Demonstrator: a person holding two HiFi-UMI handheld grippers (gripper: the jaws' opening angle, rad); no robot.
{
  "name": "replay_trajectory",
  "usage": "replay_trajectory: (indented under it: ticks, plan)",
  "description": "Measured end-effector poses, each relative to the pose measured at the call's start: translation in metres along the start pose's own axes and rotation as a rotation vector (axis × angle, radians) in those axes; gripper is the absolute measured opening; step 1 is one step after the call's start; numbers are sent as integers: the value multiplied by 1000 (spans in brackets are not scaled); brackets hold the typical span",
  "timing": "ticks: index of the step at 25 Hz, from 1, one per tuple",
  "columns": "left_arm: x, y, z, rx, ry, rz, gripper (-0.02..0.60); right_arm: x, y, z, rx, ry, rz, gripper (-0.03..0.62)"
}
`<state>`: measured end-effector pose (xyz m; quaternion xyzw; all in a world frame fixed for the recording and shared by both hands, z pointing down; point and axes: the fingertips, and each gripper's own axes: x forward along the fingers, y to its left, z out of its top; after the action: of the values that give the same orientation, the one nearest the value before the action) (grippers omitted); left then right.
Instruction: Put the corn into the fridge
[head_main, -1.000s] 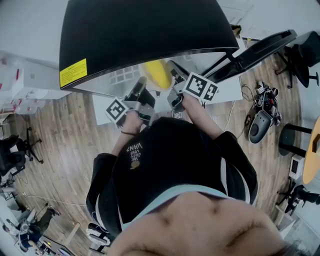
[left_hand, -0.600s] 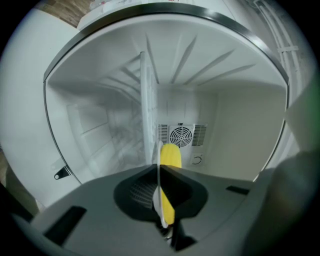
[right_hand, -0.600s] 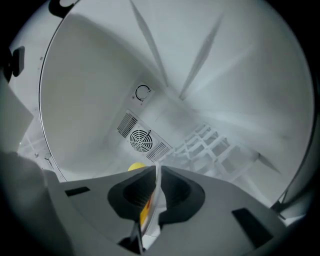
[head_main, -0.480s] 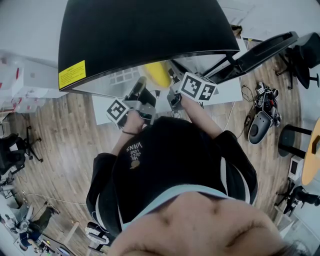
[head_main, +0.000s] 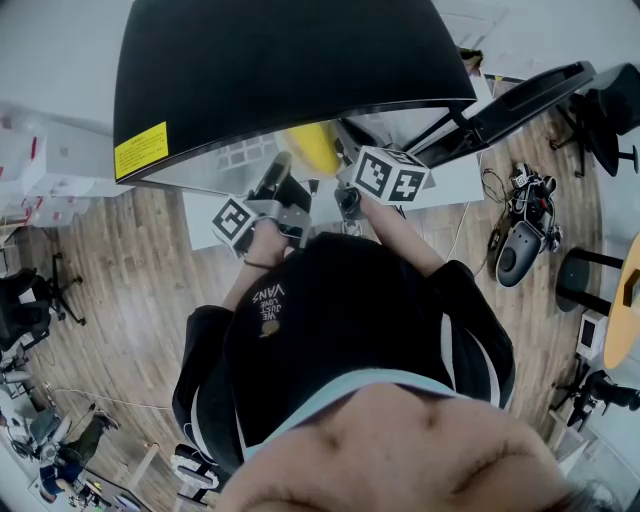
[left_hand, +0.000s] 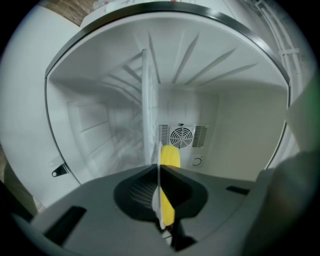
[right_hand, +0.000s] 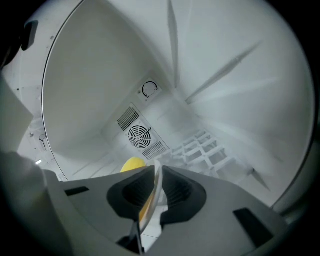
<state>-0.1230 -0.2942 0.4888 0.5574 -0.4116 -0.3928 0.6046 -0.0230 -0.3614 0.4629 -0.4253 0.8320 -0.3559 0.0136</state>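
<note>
The yellow corn (head_main: 313, 148) lies just inside the open fridge (head_main: 280, 60), between the tips of both grippers. In the left gripper view the corn (left_hand: 170, 156) sits straight ahead in front of the back wall. My left gripper (left_hand: 159, 170) has its jaws almost together, with only a thin slit showing yellow beyond. In the right gripper view the corn (right_hand: 131, 165) shows past the left jaw. My right gripper (right_hand: 157, 172) has just been opening; its jaws stand a narrow slit apart, and no pad presses on the corn.
A round fan grille (left_hand: 181, 136) sits in the fridge's back wall. A white wire shelf (right_hand: 200, 150) lies inside. The fridge door (head_main: 520, 100) swings open to the right. Office chairs and cables (head_main: 520, 240) stand on the wooden floor around the person.
The right gripper's marker cube has rolled and shifted slightly left. The corn and the left gripper stay where they were.
</note>
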Motion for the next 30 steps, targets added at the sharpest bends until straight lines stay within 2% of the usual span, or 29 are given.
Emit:
replay_trajectory:
  ticks: [7, 10, 21, 30]
  plan:
    - [2, -1, -1, -2, 1, 2, 29, 0, -4, 0, -52, 7, -39, 46]
    - [2, -4, 0, 0, -4, 1, 29, 0, -2, 1, -66, 5, -48, 82]
    - [3, -6, 3, 10, -21, 7, 29, -5, -3, 5, -68, -14, -49, 101]
    - [4, -5, 7, 57, -36, 41, 29, -14, 4, 6, -95, -36, -27, 114]
